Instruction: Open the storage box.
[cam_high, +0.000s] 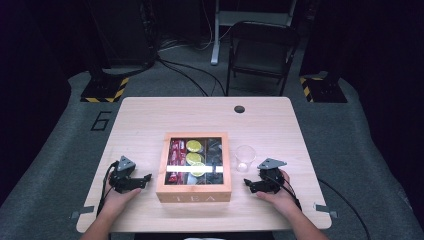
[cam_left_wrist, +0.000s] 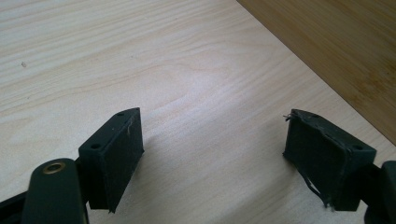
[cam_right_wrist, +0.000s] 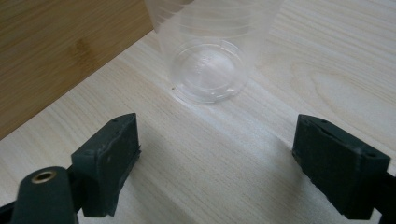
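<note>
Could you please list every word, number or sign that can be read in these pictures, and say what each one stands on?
"TEA": on the front wall of the wooden box, faint in the high view.
"6": a dark number on the grey floor left of the table.
Yellow-and-black hazard stripes: on the floor plates beyond the table.
Red packets in the box: printing too small to read.
Clear cup: no readable marks.

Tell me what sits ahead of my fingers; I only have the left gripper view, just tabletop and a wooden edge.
Observer: That edge is the wooden tea box, lid shut, with a window in it.
Operator: What's inside?
Observer: Red packets in its left compartment, yellow-green ones in the middle.
Operator: And the other gripper?
Observer: The right gripper is open, facing a clear plastic cup standing upright beside the box.
</note>
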